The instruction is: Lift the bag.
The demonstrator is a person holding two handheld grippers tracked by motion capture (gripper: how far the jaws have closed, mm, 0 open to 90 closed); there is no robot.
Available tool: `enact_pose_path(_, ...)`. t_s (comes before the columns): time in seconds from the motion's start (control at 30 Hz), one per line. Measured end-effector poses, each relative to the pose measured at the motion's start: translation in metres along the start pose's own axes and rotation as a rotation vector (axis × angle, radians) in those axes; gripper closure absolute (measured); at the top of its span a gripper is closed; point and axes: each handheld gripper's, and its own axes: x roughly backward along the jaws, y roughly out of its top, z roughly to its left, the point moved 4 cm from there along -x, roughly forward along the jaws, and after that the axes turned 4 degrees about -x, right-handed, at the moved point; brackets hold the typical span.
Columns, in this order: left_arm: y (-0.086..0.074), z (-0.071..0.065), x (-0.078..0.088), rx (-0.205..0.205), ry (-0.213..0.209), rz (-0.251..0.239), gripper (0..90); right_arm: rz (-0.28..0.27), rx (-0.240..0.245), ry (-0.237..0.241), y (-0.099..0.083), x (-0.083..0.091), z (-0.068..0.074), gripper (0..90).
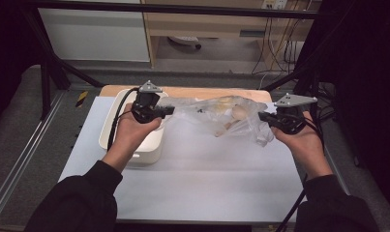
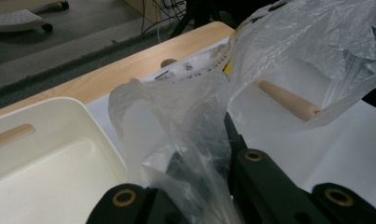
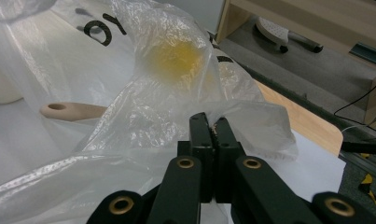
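Observation:
A clear plastic bag [image 1: 217, 113] hangs stretched between my two grippers above the white table sheet [image 1: 207, 169]. Inside it lie a wooden utensil handle [image 2: 288, 99] [image 3: 73, 111] and a yellowish item [image 3: 174, 56]. My left gripper [image 1: 171, 110] [image 2: 209, 149] is shut on the bag's left edge [image 2: 190, 121], with film bunched over its jaws. At the opposite side, my right gripper [image 1: 261, 116] [image 3: 209, 123] pinches a fold of the bag [image 3: 167, 93] between closed jaws. The bag bears black printed letters.
A white plastic bin [image 1: 110, 130] [image 2: 45, 158] stands at the table's left, under my left hand, with a slot handle in its wall. The wooden tabletop edge [image 1: 183, 92] runs along the back. Dark frame bars and cables surround the table.

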Motion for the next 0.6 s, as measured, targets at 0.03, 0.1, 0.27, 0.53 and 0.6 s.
enact_pose_path(0.03,0.003,0.002,0.000,0.002,0.007,-0.005,90.0,-0.003,-0.002,-0.001,0.002,0.000,-0.002,90.0)
enact_pose_path(0.1,0.007,0.006,-0.001,0.009,0.013,-0.010,90.0,-0.011,-0.012,0.002,0.007,0.000,-0.006,90.0)
enact_pose_path(0.27,0.014,0.016,-0.003,0.021,0.029,-0.021,90.0,-0.024,-0.041,-0.001,0.016,-0.002,-0.015,90.0)
enact_pose_path(0.53,0.029,0.034,-0.004,0.024,0.076,-0.037,90.0,-0.049,-0.059,-0.025,0.037,-0.008,-0.029,90.0)
enact_pose_path(0.6,0.032,0.038,-0.004,0.017,0.095,-0.046,90.0,-0.057,-0.063,-0.030,0.043,-0.011,-0.031,90.0)
